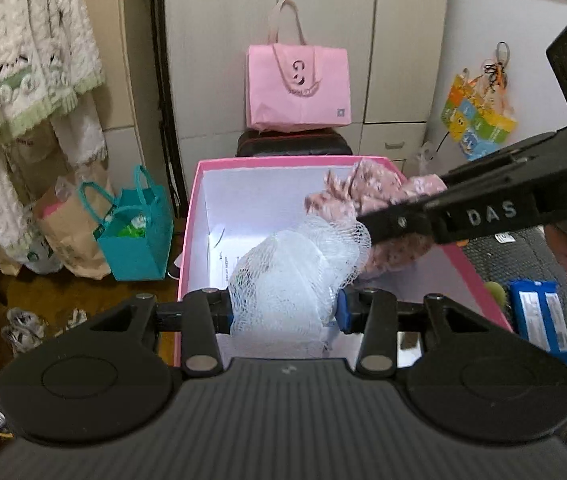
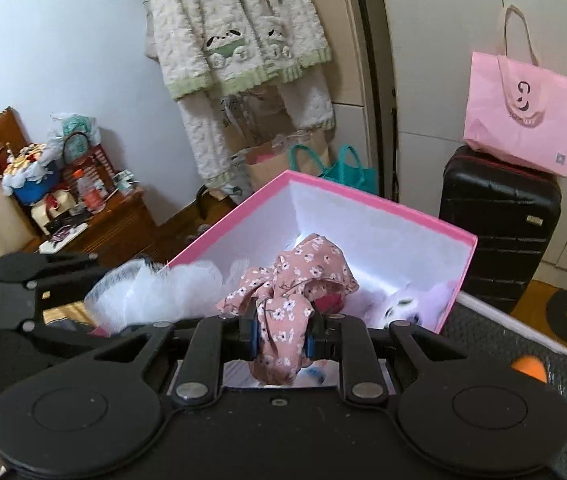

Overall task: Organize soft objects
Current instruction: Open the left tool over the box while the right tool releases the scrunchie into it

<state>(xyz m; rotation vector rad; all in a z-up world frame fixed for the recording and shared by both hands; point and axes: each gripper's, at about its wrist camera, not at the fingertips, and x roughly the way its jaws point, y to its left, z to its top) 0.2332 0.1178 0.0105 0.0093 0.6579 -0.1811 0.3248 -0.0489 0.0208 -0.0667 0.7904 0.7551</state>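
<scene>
white mesh netting bundle [image 1: 287,276] pinched in left gripper [image 1: 283,312]; crumpled pink floral cloth [image 2: 283,300] clamped in right gripper [image 2: 282,338]; both over pink cardboard box [image 1: 191,216].

The surface [image 1: 543,256] that carries the work is covered by a dark grey, ribbed, mesh-like mat. An open rectangular cardboard box with pink outer walls and a white inside [image 1: 193,216] stands on it, one corner turned toward the right wrist view. Just beside the box's right wall lies a flat blue packet with white labels [image 1: 541,320], and between the two a small green object shows, too hidden to identify. In the right wrist view an orange rounded thing [image 2: 529,368] rests on the mat right of the box.

Beyond the box, the wooden floor [image 1: 63,292] carries a teal paper bag with handles [image 1: 135,236], brown paper bags [image 1: 71,232] beside it, and a black hard-shell suitcase [image 2: 495,220].
</scene>
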